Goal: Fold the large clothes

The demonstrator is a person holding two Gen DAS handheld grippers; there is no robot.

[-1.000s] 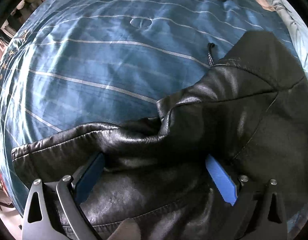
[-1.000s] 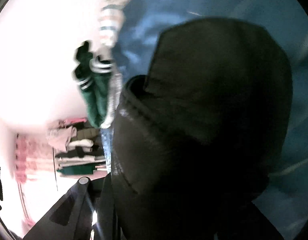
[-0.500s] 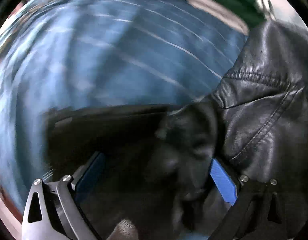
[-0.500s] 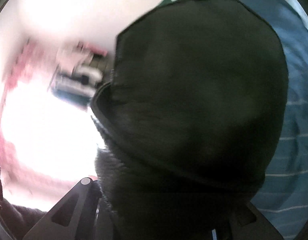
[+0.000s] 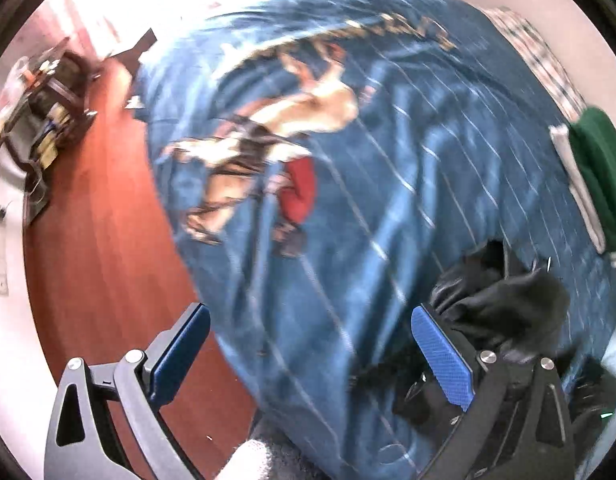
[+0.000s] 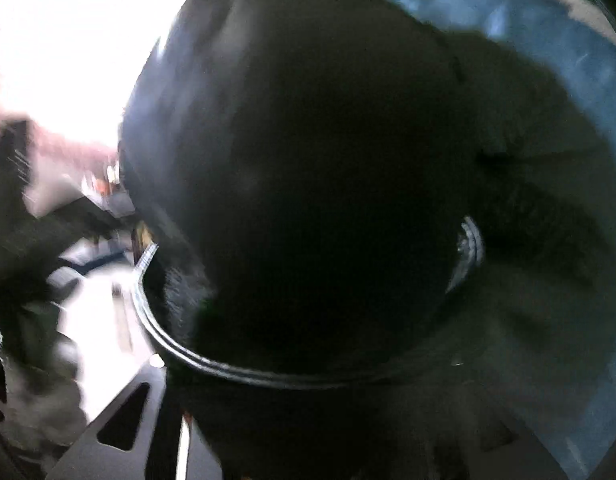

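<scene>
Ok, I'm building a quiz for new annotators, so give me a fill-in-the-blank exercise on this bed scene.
The striped bedspread with the horse picture is mostly ____ in colour.
Between the pads of the left gripper there is ____.
The jacket that fills the right wrist view is ____ in colour.
The garment at the bed's edge is ____ with white trim.

Missing words: blue; nothing; black; green.

The black jacket point(image 5: 503, 312) looks like leather, smooth with a dull sheen where it bunches. The blue bedspread point(image 5: 407, 208) is soft cloth, faintly glossy, with thin pale stripes. The floor point(image 5: 108, 264) on the left is polished reddish wood. The left gripper point(image 5: 311, 356) has textured blue pads point(image 5: 443, 356) on matt black plastic fingers with metal screws.
</scene>
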